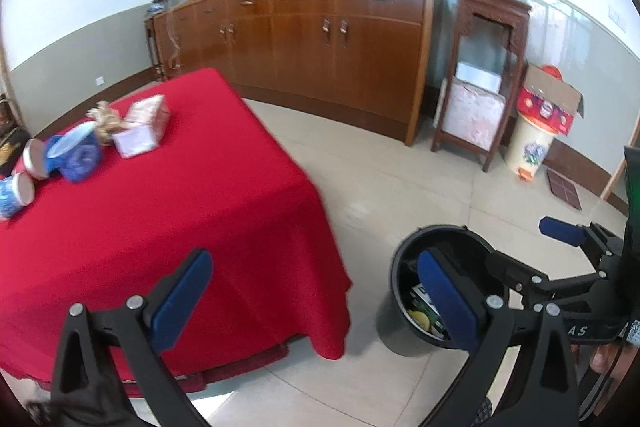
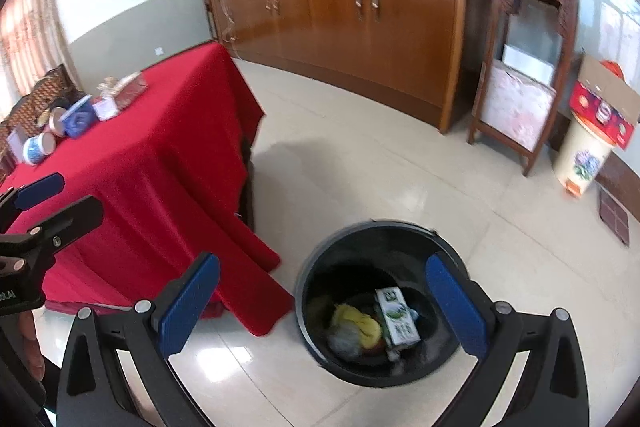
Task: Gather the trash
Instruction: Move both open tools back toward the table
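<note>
A black trash bin [image 2: 320, 267] stands on the tiled floor beside the red-clothed table [image 2: 160, 163]. Inside it lie a green-and-white carton [image 2: 397, 315], a yellow peel [image 2: 360, 321] and crumpled wrapping. My right gripper [image 2: 320, 303] is open and empty, held above the bin. My left gripper [image 1: 316, 301] is open and empty, over the table's hanging corner, left of the bin [image 1: 404, 291]. The right gripper also shows in the left wrist view [image 1: 492, 247], and the left gripper in the right wrist view [image 2: 60, 197].
On the table [image 1: 180, 219] sit blue-and-white tins [image 1: 76, 155], a pink tissue box [image 1: 144, 125] and a small ornament. A wooden sideboard [image 1: 320, 47], a wooden stand [image 1: 480, 75] and a cream pedal bin [image 1: 528, 147] topped with a cardboard box line the wall.
</note>
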